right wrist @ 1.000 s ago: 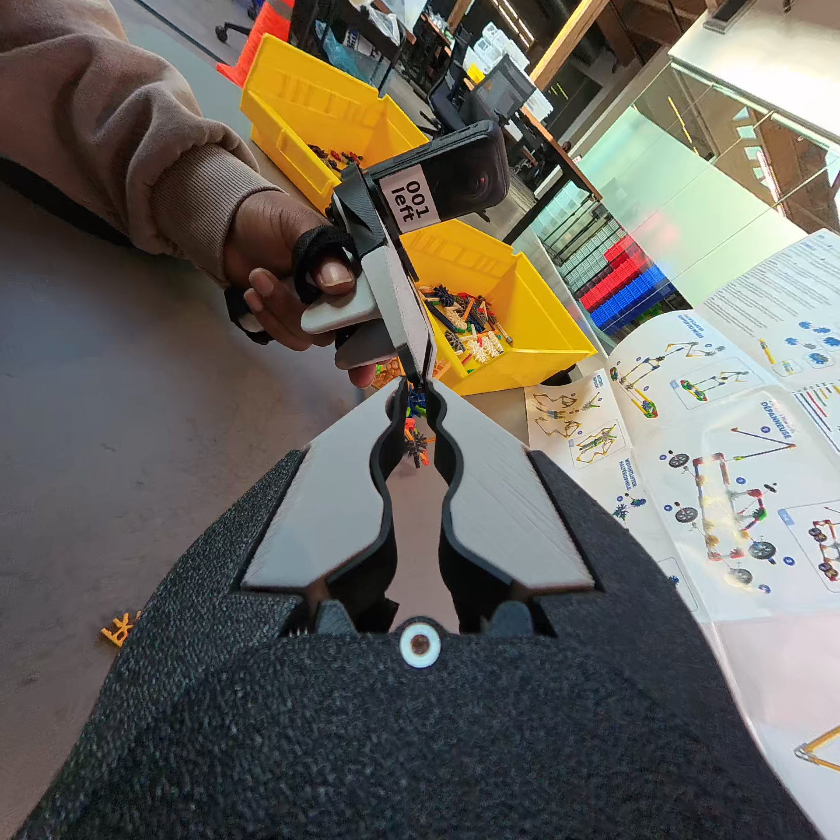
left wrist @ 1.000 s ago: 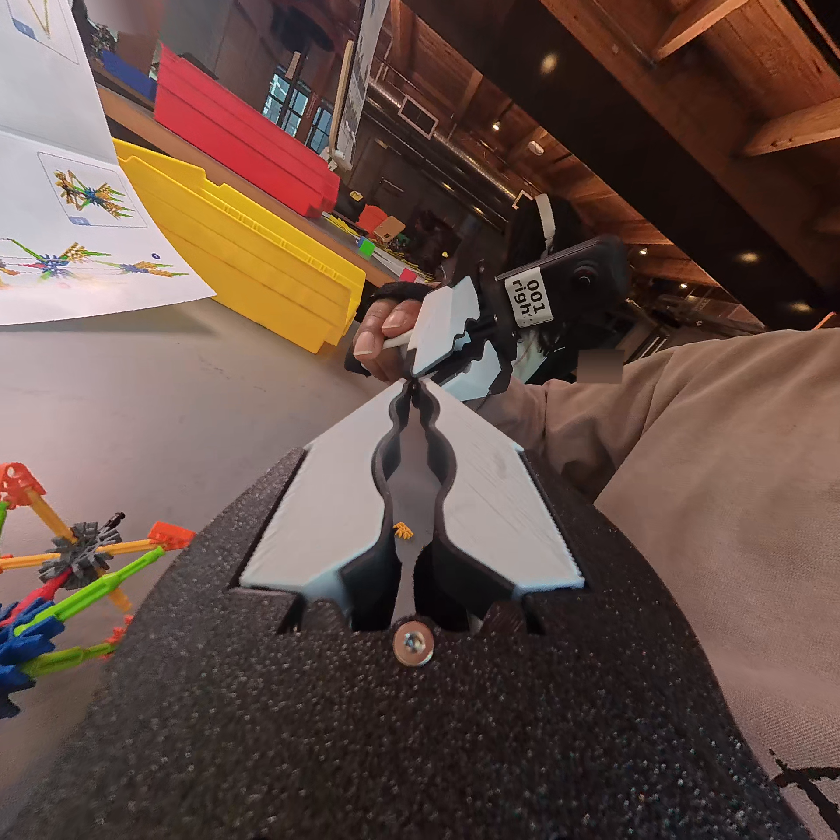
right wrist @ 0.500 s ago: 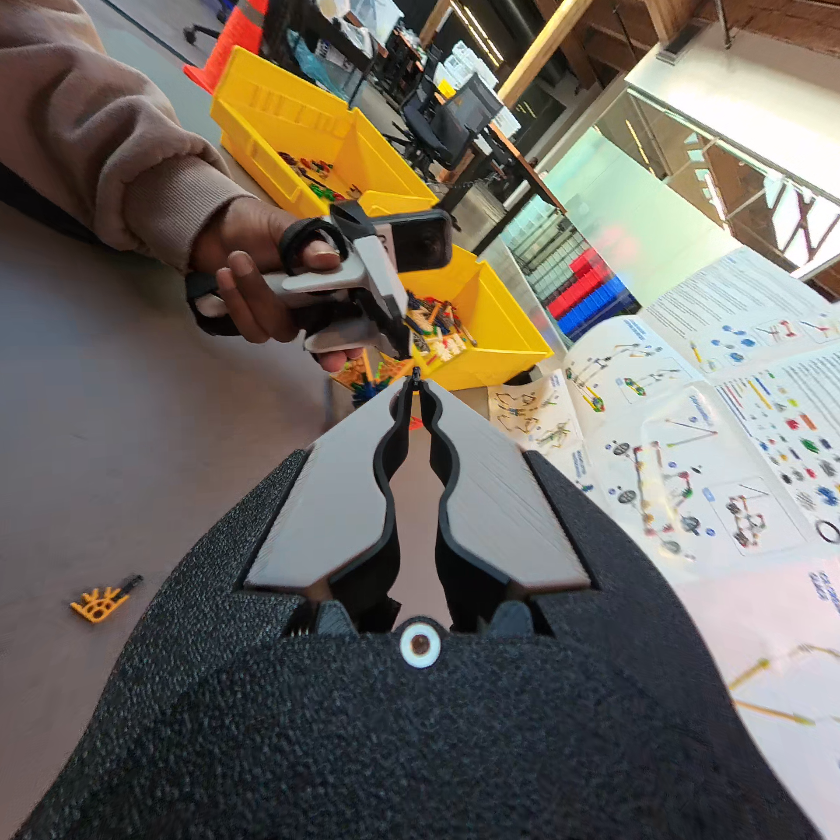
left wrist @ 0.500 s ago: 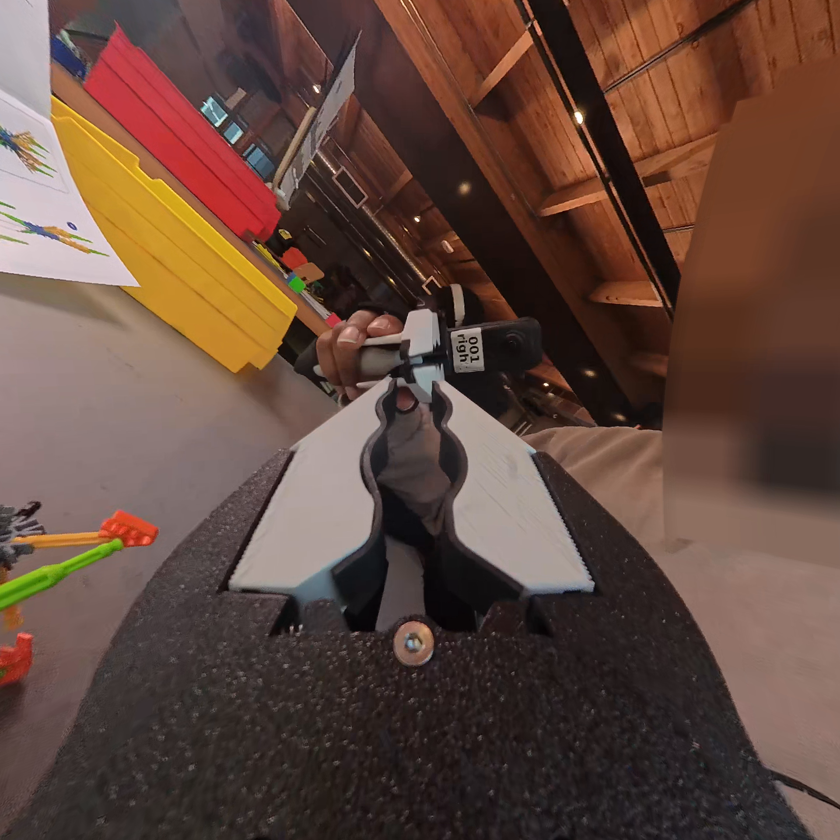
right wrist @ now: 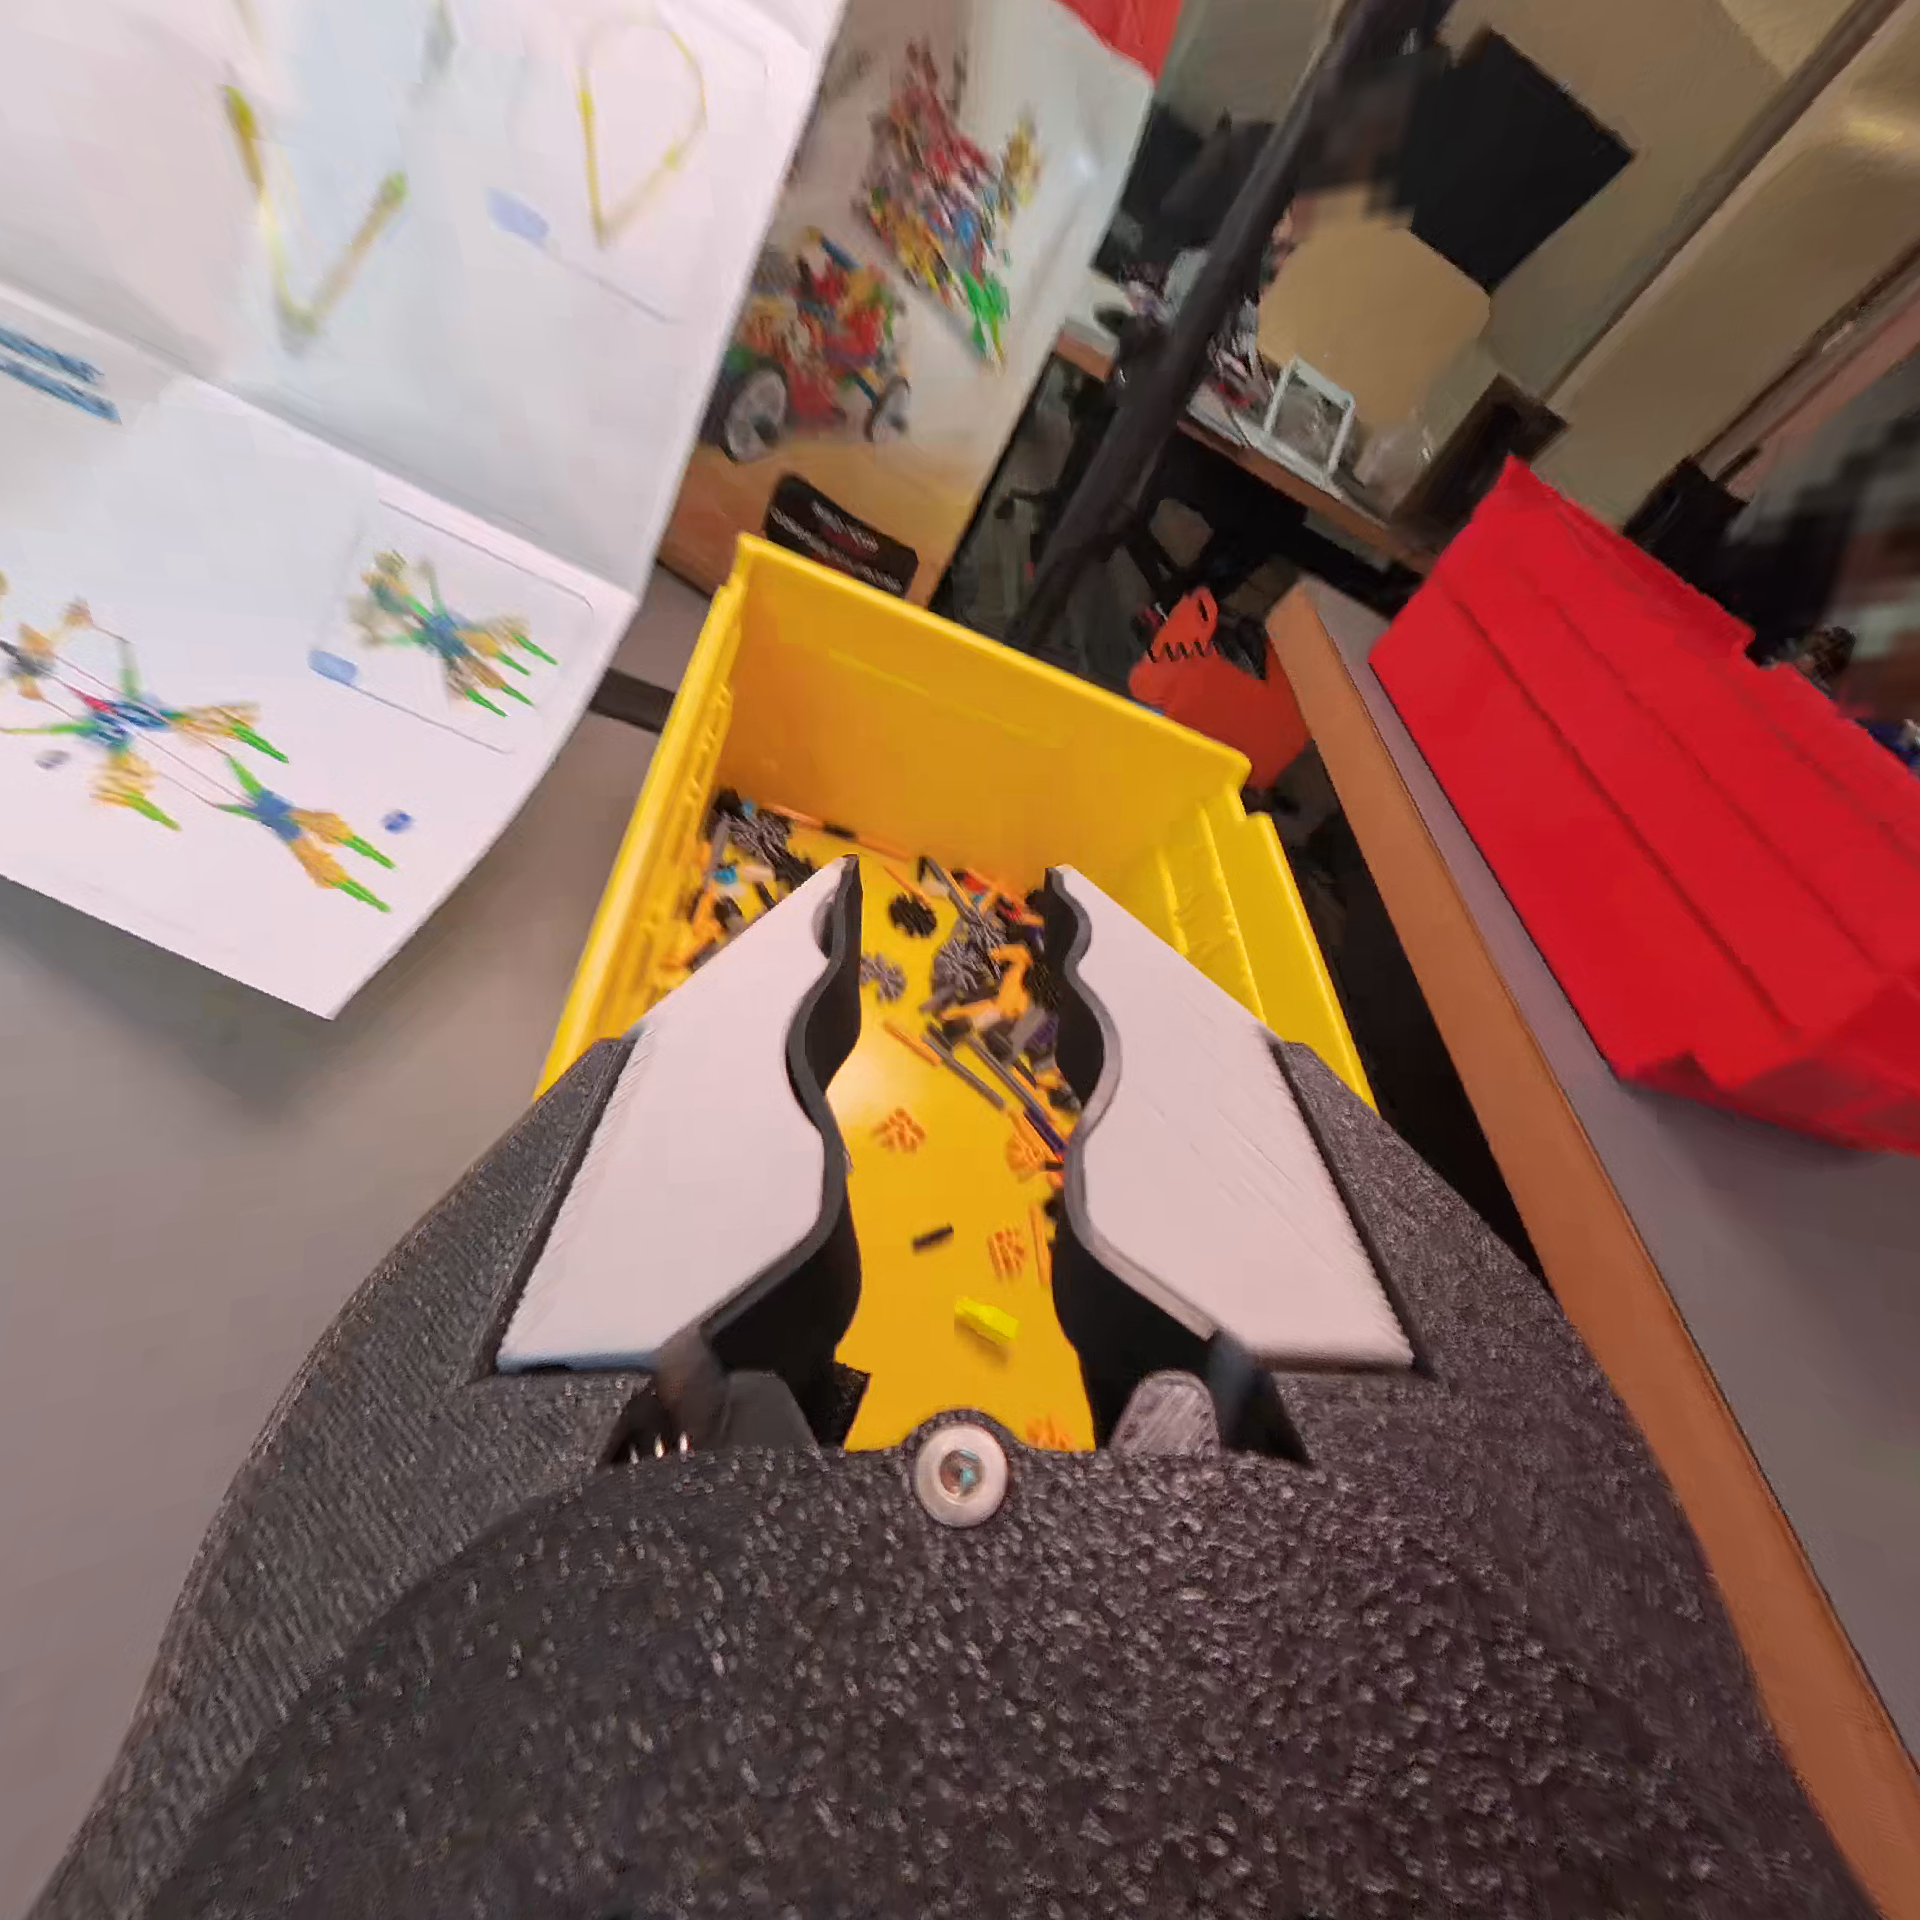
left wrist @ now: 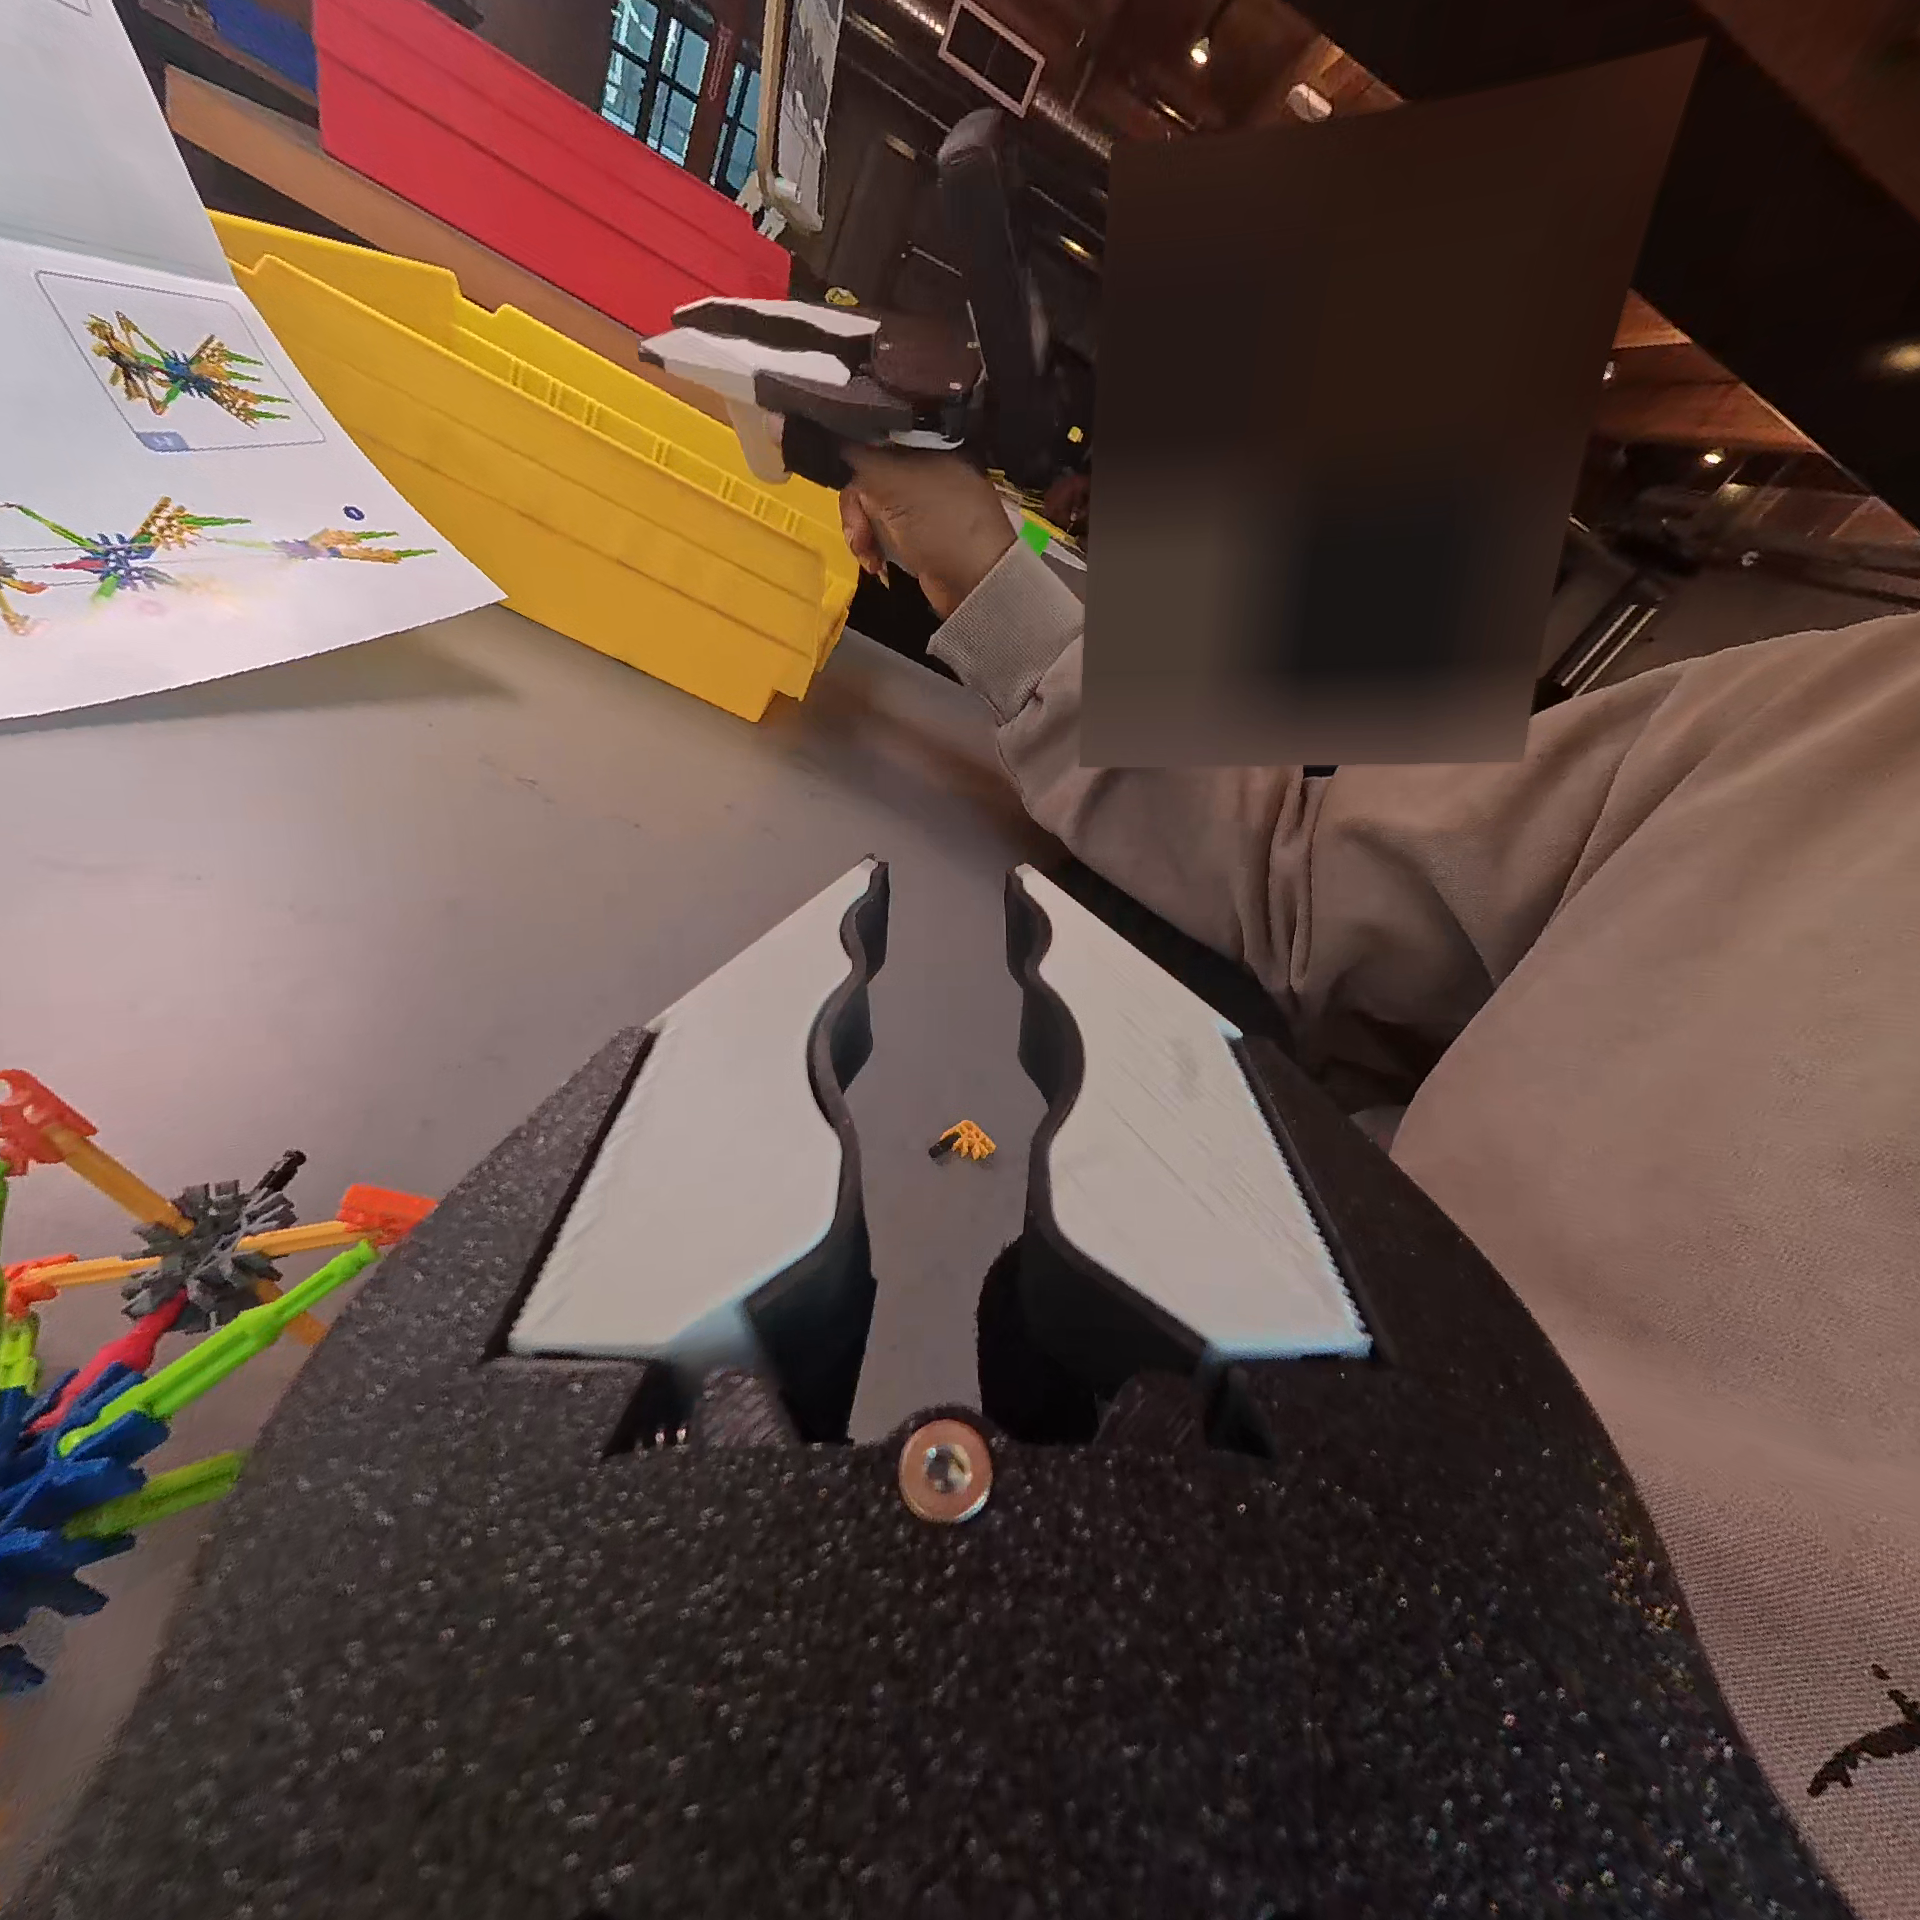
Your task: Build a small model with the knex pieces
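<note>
To the left of my left gripper [left wrist: 945, 883] sits a colourful rod-and-connector model [left wrist: 156, 1278] on the grey table [left wrist: 416, 883]. Its jaws are parted and empty; a small orange connector [left wrist: 966, 1141] lies on the table between them. My right gripper [right wrist: 951, 883], also spread and empty, hangs over the yellow bin [right wrist: 935, 707] of loose parts [right wrist: 966, 966], instruction sheets [right wrist: 260, 623] to its left.
</note>
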A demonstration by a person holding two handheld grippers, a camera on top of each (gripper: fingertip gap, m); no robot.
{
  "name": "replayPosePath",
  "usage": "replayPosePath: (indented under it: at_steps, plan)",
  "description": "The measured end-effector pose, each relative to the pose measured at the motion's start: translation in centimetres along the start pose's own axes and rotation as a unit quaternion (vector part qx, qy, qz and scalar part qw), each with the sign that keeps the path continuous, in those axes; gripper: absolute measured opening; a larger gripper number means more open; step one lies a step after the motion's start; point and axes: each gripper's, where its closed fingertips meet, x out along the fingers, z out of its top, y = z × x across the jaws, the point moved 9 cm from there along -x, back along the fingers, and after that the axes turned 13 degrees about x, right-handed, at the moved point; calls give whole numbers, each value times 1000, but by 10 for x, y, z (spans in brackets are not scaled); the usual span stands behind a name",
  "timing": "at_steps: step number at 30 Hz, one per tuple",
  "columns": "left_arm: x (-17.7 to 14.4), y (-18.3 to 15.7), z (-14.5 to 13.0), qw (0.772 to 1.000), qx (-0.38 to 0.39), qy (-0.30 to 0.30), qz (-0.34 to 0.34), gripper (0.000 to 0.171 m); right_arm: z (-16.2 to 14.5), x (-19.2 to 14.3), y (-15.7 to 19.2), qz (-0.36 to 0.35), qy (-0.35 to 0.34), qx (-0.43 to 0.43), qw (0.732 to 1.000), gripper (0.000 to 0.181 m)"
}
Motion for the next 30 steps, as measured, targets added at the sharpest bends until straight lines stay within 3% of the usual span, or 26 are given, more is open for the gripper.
replayPosePath:
  at_steps: [2,4,6,8,11,14,17,26,30]
  plan:
    - [-1,0,1,1000,4,3,0,22,20,-15,21,84,-56,-5,995,31]
    - [-2,1,1,1000,12,7,9,22,35,-35,62,248,-74,-10,966,27]
    - [-3,3,0,1000,18,12,22,22,35,-59,113,437,-23,-33,898,27]
    - [-4,6,-2,999,19,17,29,22,18,-84,162,569,58,-106,813,28]
    - [-5,8,-3,999,19,23,34,22,-21,-116,214,649,170,-234,704,29]
    - [-5,10,-5,998,21,32,40,22,-48,-137,245,673,239,-297,634,28]
    - [-6,12,-7,998,22,41,47,22,-68,-145,257,650,283,-358,607,28]
    - [-6,13,-8,997,18,44,53,22,-74,-151,264,606,271,-408,627,16]
    - [-6,12,-7,998,9,40,45,22,-67,-143,263,641,229,-362,637,16]
